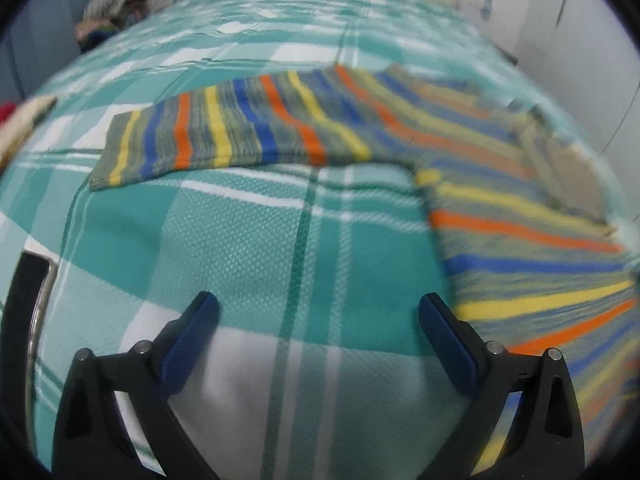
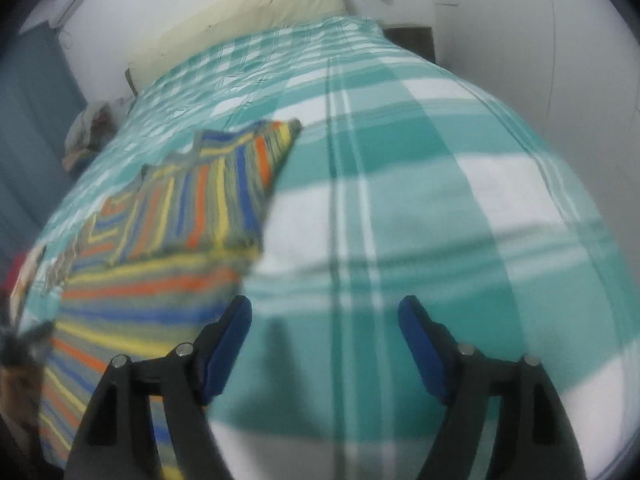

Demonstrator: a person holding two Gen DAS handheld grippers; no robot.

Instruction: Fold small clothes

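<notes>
Striped knit sweater spread flat on a plaid-covered bed; both grippers empty above the cover.

The bed carries a teal-and-white plaid bedspread (image 1: pixel 248 240), with a cream pillow (image 2: pixel 248 8) against the white wall at its far end. The striped sweater (image 1: pixel 500 208), grey-green with orange, yellow and blue bands, lies flat on the bedspread; in the left wrist view one sleeve (image 1: pixel 208 136) stretches out sideways to the left, and in the right wrist view the other sleeve (image 2: pixel 224 192) angles toward the pillow end. A heap of mixed clothes (image 1: pixel 116 8) sits beside the bed near the wall. Left gripper (image 1: pixel 318 304): jaws spread wide, nothing between them, bare bedspread below, sweater hem just to its right. Right gripper (image 2: pixel 325 308): jaws wide apart, nothing gripped, over bare bedspread, its left finger (image 2: pixel 228 344) at the sweater's edge; contact cannot be told through the blur.
</notes>
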